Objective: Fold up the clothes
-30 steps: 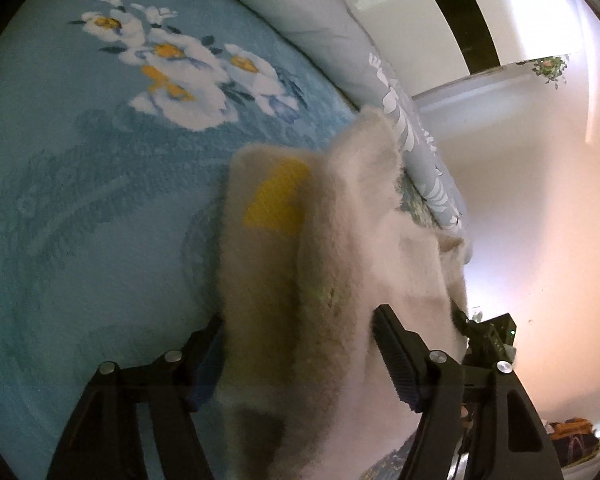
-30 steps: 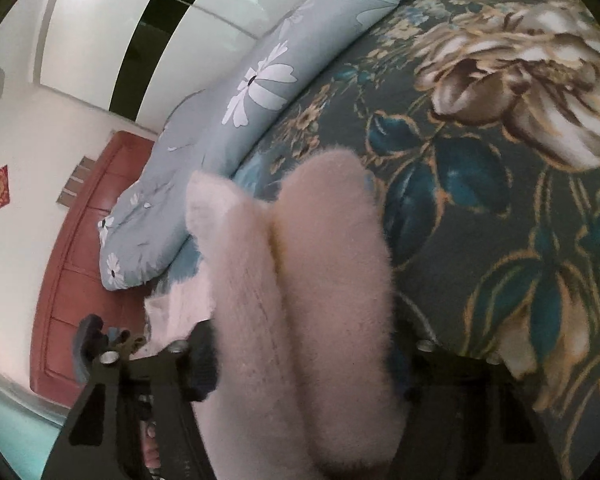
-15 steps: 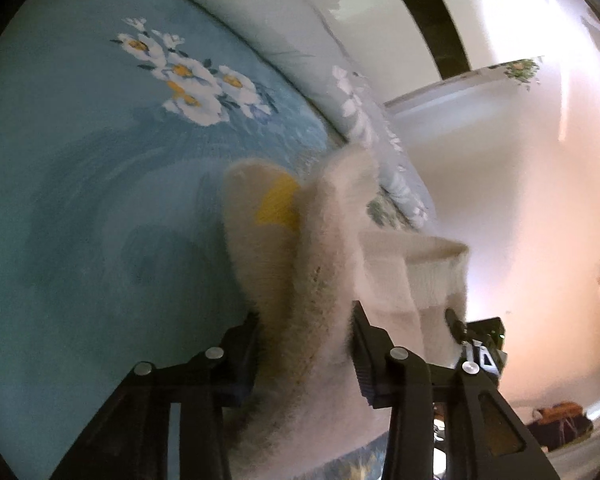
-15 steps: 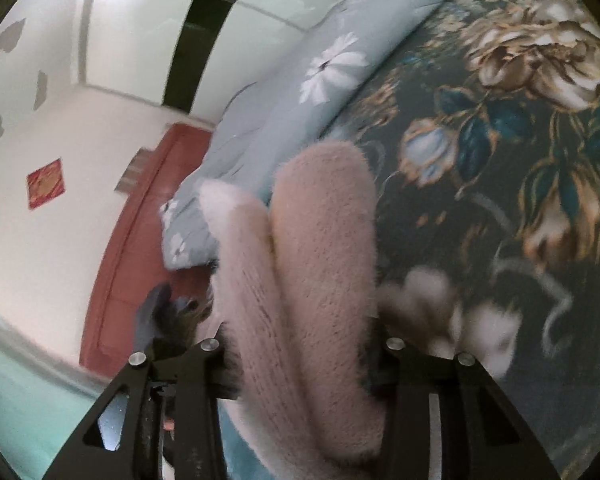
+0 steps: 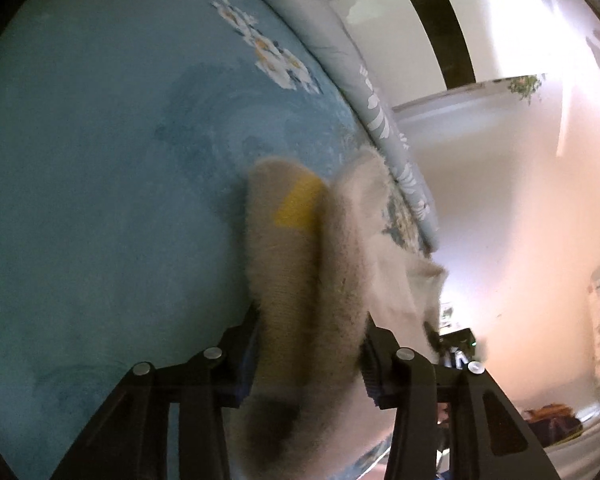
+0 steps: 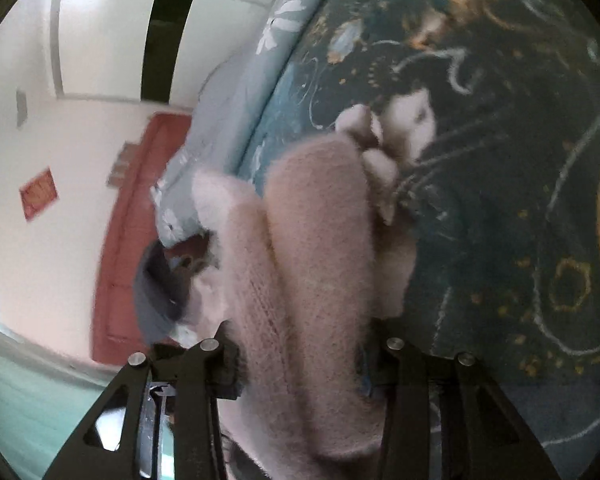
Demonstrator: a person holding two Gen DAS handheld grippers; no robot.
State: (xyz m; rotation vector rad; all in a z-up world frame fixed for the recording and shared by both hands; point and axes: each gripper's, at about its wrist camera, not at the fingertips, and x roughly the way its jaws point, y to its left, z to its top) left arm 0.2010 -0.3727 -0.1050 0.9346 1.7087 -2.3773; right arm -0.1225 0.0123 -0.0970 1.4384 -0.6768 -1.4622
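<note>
From my left camera I see a light-blue bedspread with white flowers (image 5: 100,200), a pale wall with a black vertical stripe (image 5: 448,32) and warm light. My right camera shows a dark teal floral quilt (image 6: 520,200), a reddish-brown wooden door (image 6: 120,260) and a grey-blue daisy-print pillow (image 6: 228,100).

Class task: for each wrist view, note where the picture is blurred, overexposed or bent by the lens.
Left wrist view: fuzzy sweater smeared; the wall at right glares pinkish-white; bed edge bows from fisheye. Right wrist view: floral bedspread streaked by motion blur; black corners vignette both.
</note>
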